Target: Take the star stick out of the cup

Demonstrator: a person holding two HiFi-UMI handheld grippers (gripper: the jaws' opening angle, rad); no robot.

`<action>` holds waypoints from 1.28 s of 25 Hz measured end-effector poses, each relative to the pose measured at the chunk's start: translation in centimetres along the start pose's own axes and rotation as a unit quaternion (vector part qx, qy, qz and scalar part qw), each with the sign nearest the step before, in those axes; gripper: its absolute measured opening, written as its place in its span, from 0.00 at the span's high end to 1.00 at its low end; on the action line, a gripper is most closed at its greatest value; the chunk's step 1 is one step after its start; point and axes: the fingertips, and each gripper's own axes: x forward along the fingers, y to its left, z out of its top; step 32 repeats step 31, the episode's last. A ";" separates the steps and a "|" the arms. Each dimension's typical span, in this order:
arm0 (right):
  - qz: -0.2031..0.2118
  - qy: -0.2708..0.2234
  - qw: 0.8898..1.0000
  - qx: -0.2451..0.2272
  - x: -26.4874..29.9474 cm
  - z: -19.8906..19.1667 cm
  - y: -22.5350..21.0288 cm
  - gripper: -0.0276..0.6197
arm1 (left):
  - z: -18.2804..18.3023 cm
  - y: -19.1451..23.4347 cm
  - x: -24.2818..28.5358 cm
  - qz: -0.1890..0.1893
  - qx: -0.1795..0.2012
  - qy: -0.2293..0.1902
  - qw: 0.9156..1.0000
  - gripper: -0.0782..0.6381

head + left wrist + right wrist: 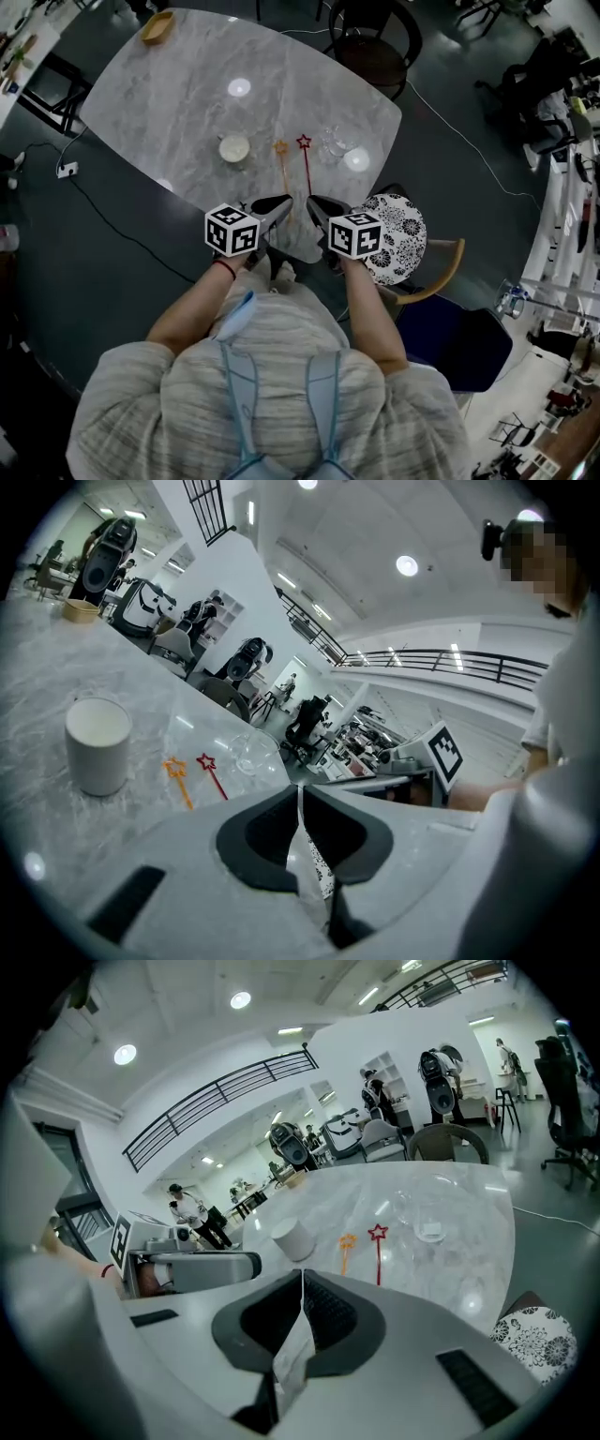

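Presently both sticks lie flat on the marble table [187,84], outside any vessel: the red star stick [307,167] and the orange star stick [284,164] rest side by side, close but apart, between the white cup [233,147] and the clear glass [336,143]. Neither vessel shows a stick in it, so the removal reads as done rather than pending; which of the two served as the cup cannot be told. The left gripper [284,201] and right gripper [312,201] hang at the near table edge, just short of the stick tails. Each has its jaws pressed together with nothing between them, as confirmed in the left gripper view [300,794] and the right gripper view [302,1279]. Orientation: each stick's long axis runs away from the person across the table, star head at the far end and plain tail toward the grippers. The two shafts are nearly parallel, the red one to the right. Recommendation, should a stick need lifting again: open one claw before approaching and come in low along the tabletop. Close across the thin shaft near mid-length, with the jaws square to the long axis, so the stick does not pivot or skid. Keep the other gripper clear of the glass, which looks light and easily tipped. The thin shaft lying flat on stone is the main risk for a missed pinch.
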 end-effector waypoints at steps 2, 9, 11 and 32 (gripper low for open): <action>0.004 0.002 1.000 -0.005 -0.8 -0.5 0.3 0.94 | 0.1 -0.6 -0.1 0.002 0.004 -0.003 1.000 0.85; 0.004 0.016 1.000 -0.023 -2.3 -2.2 1.0 0.94 | -0.1 -2.1 -0.1 0.007 0.015 0.000 1.000 0.85; 0.006 0.014 1.000 -0.020 -2.5 -2.4 1.2 0.94 | -0.3 -2.5 -0.2 0.008 0.017 0.001 1.000 0.85; 0.003 0.011 1.000 -0.011 -4.1 -3.0 0.3 0.94 | -1.3 -3.9 1.0 0.004 0.027 0.020 0.999 0.85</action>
